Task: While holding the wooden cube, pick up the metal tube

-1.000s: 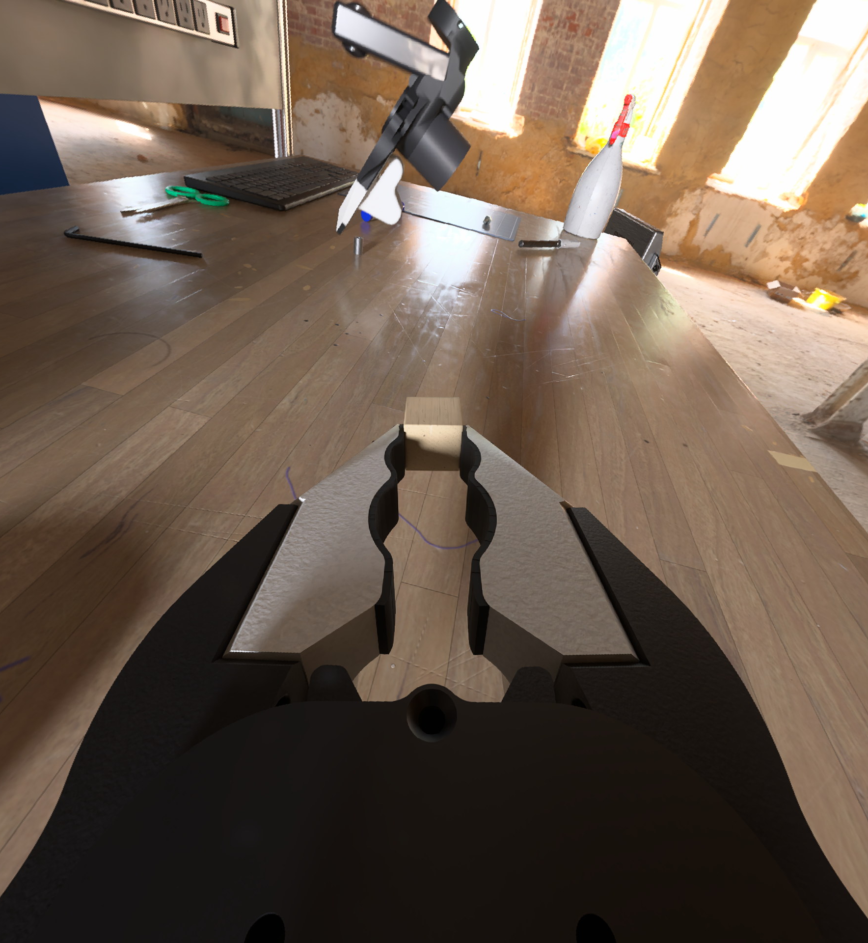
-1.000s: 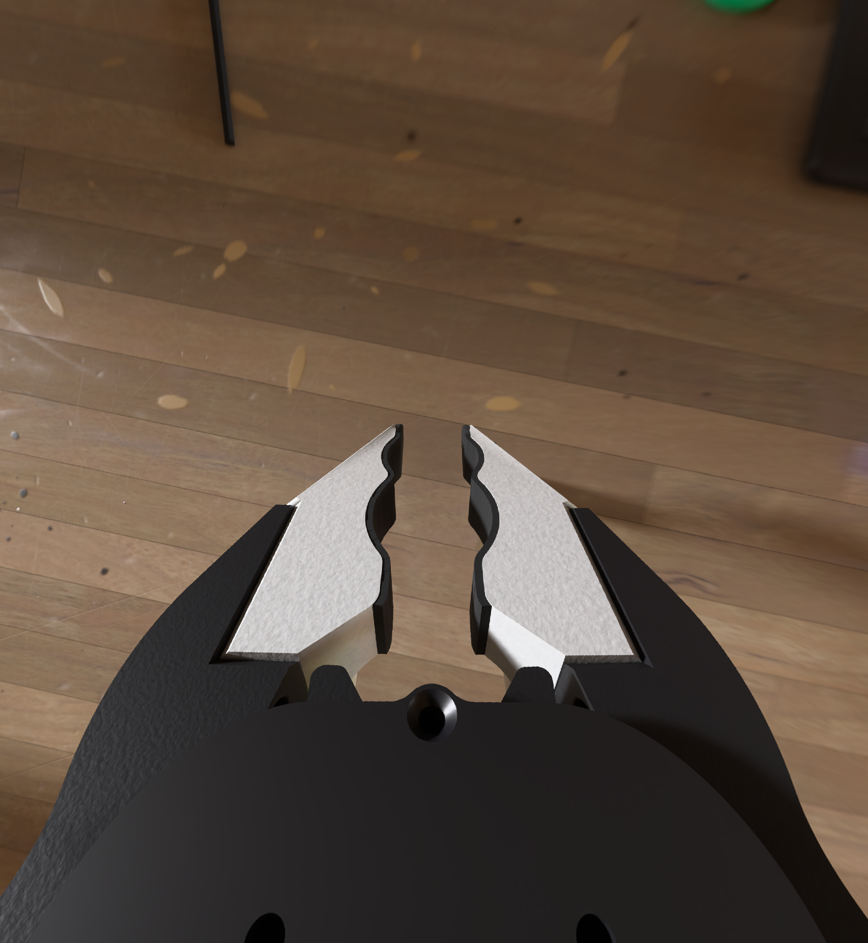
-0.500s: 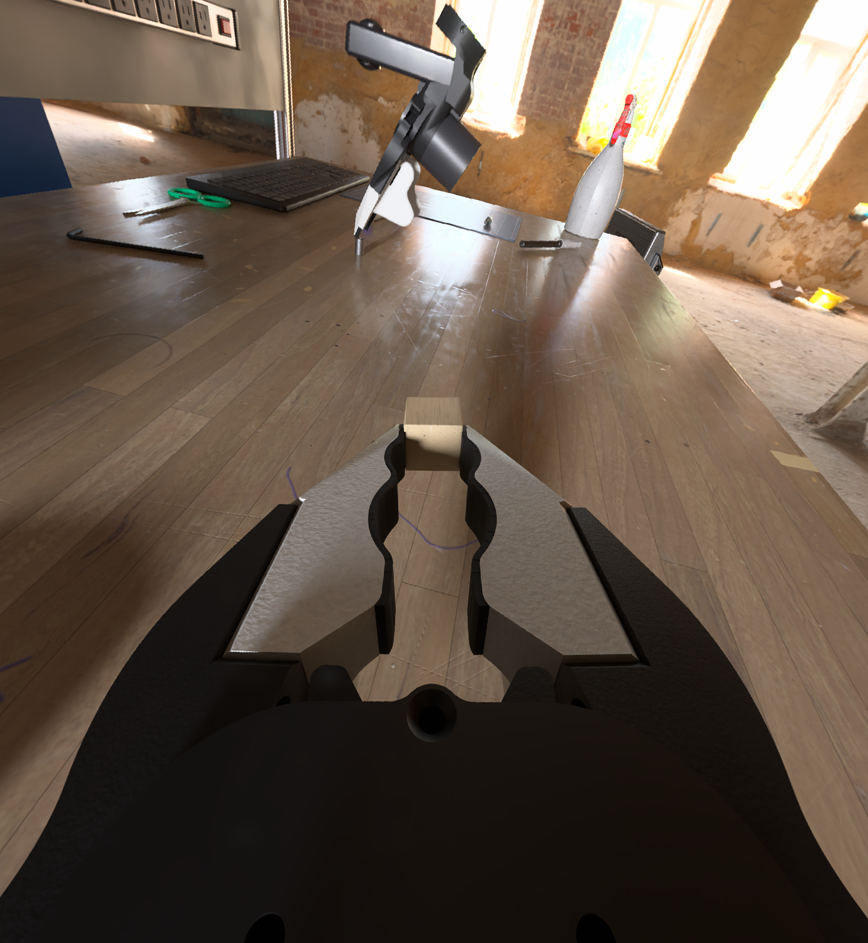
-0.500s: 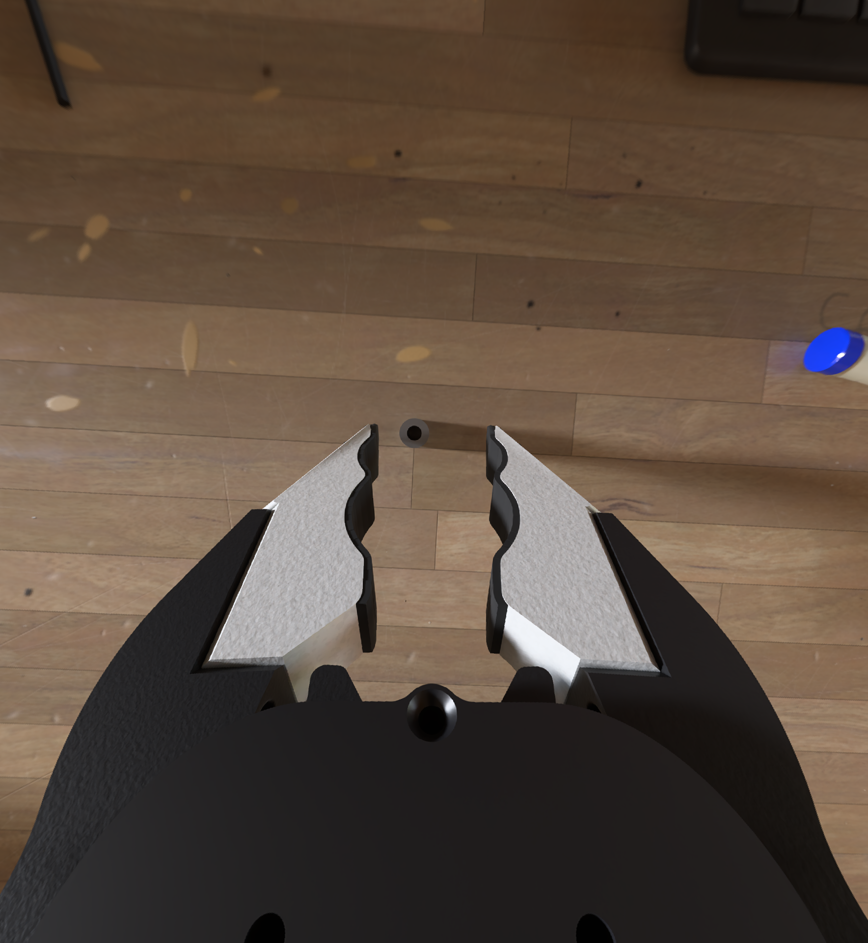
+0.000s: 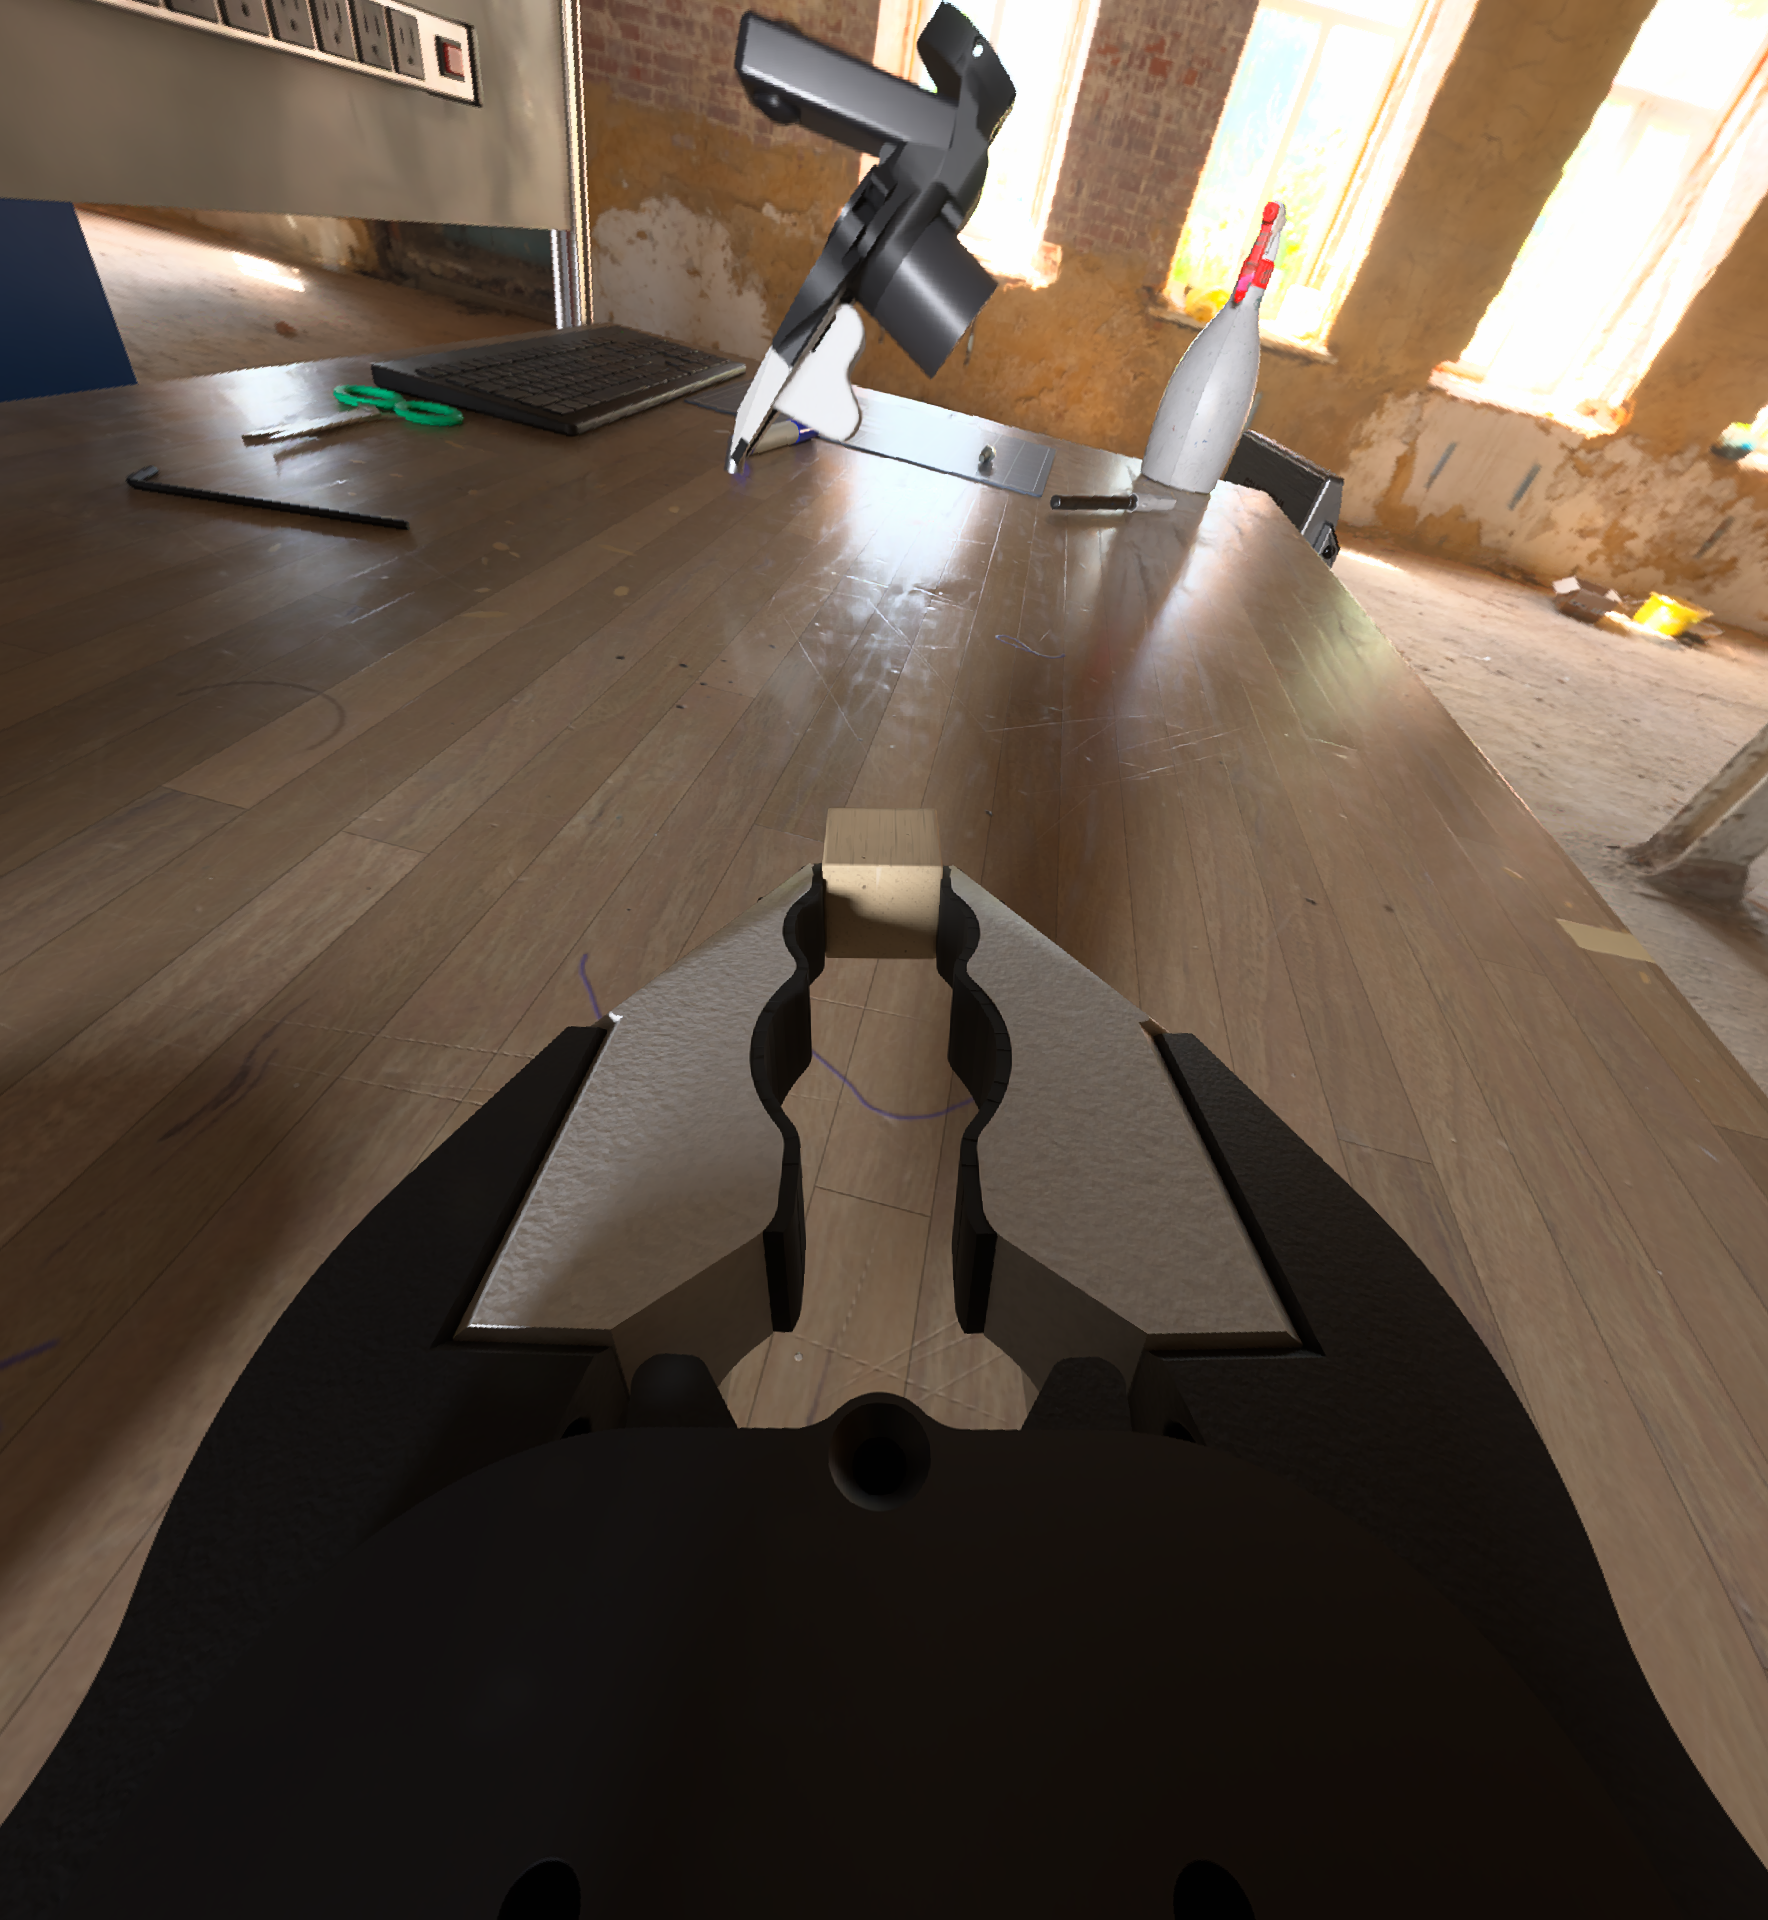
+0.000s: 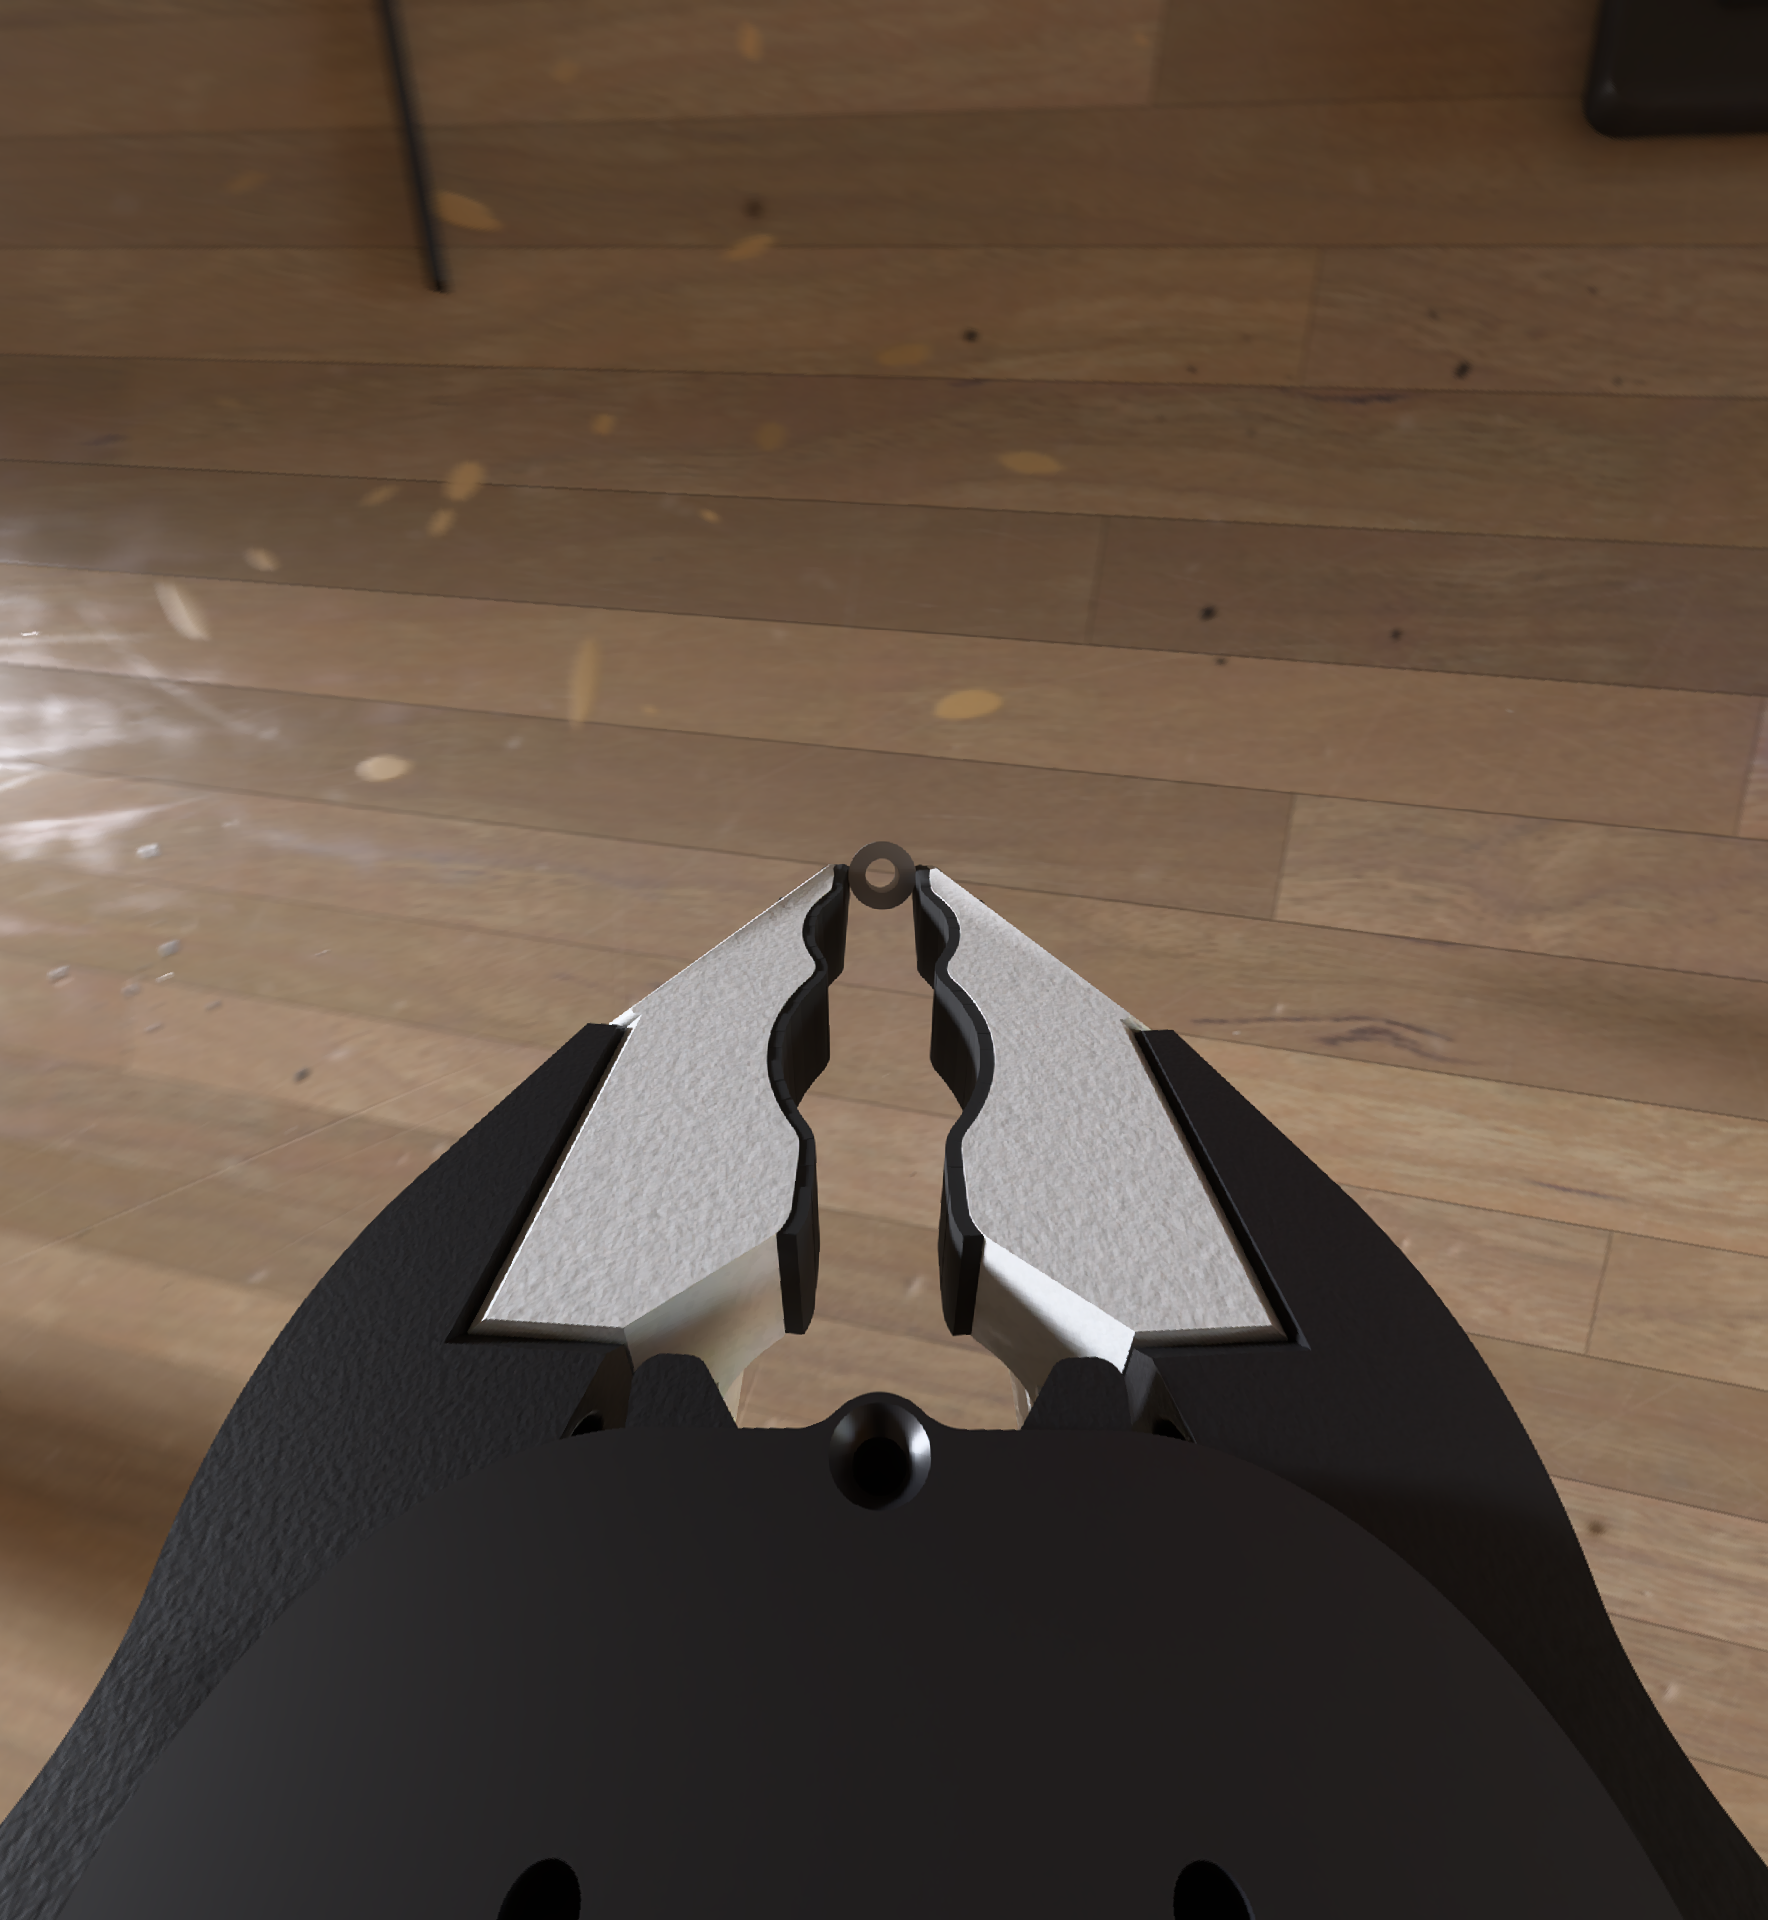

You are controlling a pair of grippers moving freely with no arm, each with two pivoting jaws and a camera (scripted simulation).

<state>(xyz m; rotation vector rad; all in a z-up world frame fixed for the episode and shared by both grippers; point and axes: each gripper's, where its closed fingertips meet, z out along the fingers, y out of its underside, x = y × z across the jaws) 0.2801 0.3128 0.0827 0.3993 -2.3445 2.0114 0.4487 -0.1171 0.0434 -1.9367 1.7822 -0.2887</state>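
Observation:
My left gripper is shut on the small wooden cube, held at the fingertips just above the wooden table. In the right wrist view, my right gripper points down at the table and is shut on the thin metal tube, seen end-on as a small grey ring between the fingertips. In the left wrist view the right gripper hangs far off with its tips down close to the tabletop; the tube is too small to make out there.
At the table's far end lie a black keyboard, green-handled scissors, a black hex key, a metal plate and a white spray bottle. The table's right edge drops to the floor. The hex key also shows in the right wrist view.
The right gripper came down over the upright tube and its jaws, wide half a second ago, closed on it. The left gripper and cube have not moved.

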